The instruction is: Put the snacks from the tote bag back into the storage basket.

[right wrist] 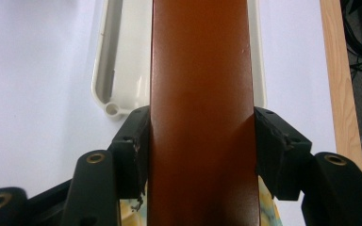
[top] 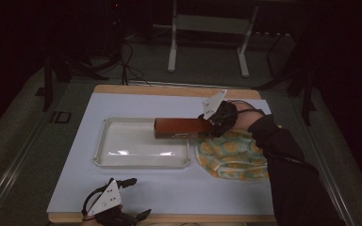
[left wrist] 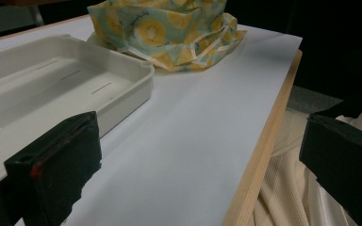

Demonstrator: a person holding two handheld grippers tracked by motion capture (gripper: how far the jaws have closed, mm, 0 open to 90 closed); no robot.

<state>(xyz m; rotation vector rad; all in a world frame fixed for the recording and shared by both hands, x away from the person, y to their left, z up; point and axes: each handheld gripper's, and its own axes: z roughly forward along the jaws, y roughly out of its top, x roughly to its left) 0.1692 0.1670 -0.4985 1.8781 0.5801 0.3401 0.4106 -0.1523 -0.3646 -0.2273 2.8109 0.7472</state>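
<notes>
One long brown block (top: 179, 127) is the thing in hand: the right claw (top: 206, 123) is clamped on its near end, both black jaws pressed flat against its sides in the right gripper view, and the block (right wrist: 201, 94) reaches out over the right-hand rim of the white tray (top: 122, 162), its far end above the tray's bare floor. The tray (right wrist: 101, 70) sits near the middle of the pale sheet (top: 75, 179) that covers the counter (top: 169, 90), its inside free of other things, so there is open room beneath and beyond the block toward the tray's left wall. Just beside the tray's right edge lies a crumpled yellow-and-teal patterned cloth (top: 233, 155), directly under the right forearm in its dark sleeve (top: 287, 174); in the left gripper view the cloth (left wrist: 169, 33) rises as a soft heap close behind the tray's corner (left wrist: 141, 75). The left claw (top: 134, 197) rests at the counter's near edge, well apart from the tray, its jaws spread wide with nothing between them. The near strip of the sheet between that claw and the tray is open, and the wooden lip of the counter (left wrist: 264, 141) runs along its edge, with cream fabric (left wrist: 287, 197) past it.
</notes>
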